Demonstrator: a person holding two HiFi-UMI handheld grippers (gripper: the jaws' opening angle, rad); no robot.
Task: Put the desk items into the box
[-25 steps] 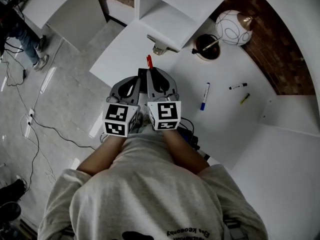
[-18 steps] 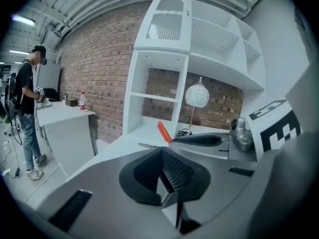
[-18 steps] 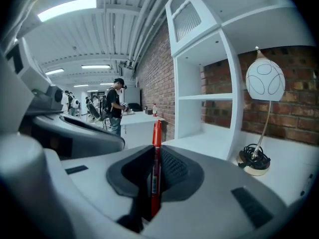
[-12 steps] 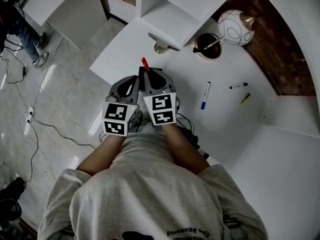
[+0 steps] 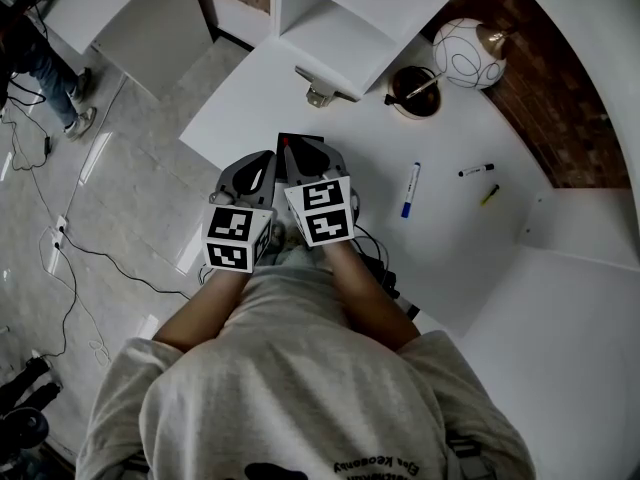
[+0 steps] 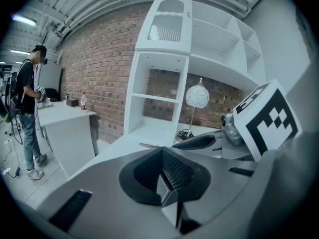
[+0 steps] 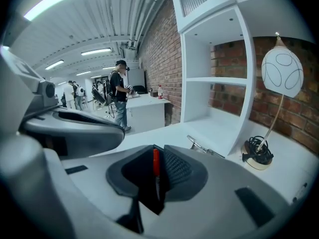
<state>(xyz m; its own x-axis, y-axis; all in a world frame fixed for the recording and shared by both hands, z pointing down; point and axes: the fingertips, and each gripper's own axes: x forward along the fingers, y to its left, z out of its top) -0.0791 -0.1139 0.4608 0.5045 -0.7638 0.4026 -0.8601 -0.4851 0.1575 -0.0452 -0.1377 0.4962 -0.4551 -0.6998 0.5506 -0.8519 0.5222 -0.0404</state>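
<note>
My right gripper [image 5: 296, 148] [image 7: 158, 153] is shut on a thin red pen [image 7: 156, 164], which stands upright between its pads. In the head view only the pen's red tip [image 5: 284, 140] shows past the fingertips. A dark box edge [image 5: 305, 138] lies just beyond both grippers, mostly hidden by them. Close on the left, my left gripper [image 5: 268, 160] [image 6: 162, 151] is shut with nothing in it. On the white desk [image 5: 250, 98] to the right lie a blue marker [image 5: 410, 190], a black marker [image 5: 476, 171] and a small yellow pen [image 5: 489, 196].
A globe lamp [image 5: 468, 53] with a cable-wrapped round base [image 5: 413, 92] stands at the back right. A metal clip [image 5: 322, 93] lies by the white shelf unit [image 5: 340, 28]. The floor with cables drops off left of the desk. A person [image 7: 118, 96] stands far off.
The right gripper has rolled and shifted slightly left and down with the red pen. The pen stuck up clearly beyond the fingertips before; now only its tip shows. The left gripper stayed put.
</note>
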